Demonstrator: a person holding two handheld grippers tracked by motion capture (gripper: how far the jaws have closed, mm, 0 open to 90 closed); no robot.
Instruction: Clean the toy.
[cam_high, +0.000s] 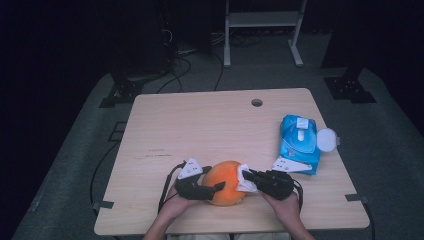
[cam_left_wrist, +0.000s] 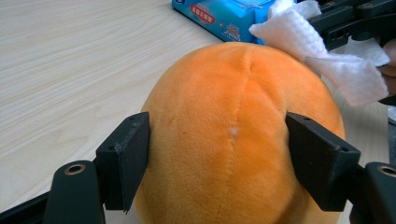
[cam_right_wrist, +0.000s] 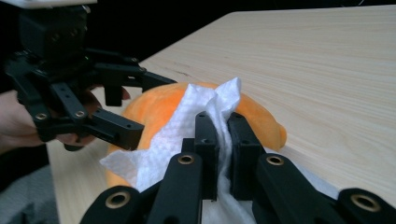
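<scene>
- The plush (cam_high: 226, 183) lies at the table's (cam_high: 200, 125) near edge; its underside is hidden.
- Left gripper (cam_left_wrist: 217, 158) comes in level from the left, its 2 jaws clamped on the plush's sides.
- Right gripper (cam_right_wrist: 223, 140), level from the right, pinches a wipe (cam_right_wrist: 187, 135) against the plush's top.
- A blue pack (cam_high: 299, 142) sits far right.

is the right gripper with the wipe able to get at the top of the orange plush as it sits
Probably yes: the right gripper, shut on the white wipe, is already at the orange plush; the left gripper only flanks its sides, leaving the top free.
</scene>
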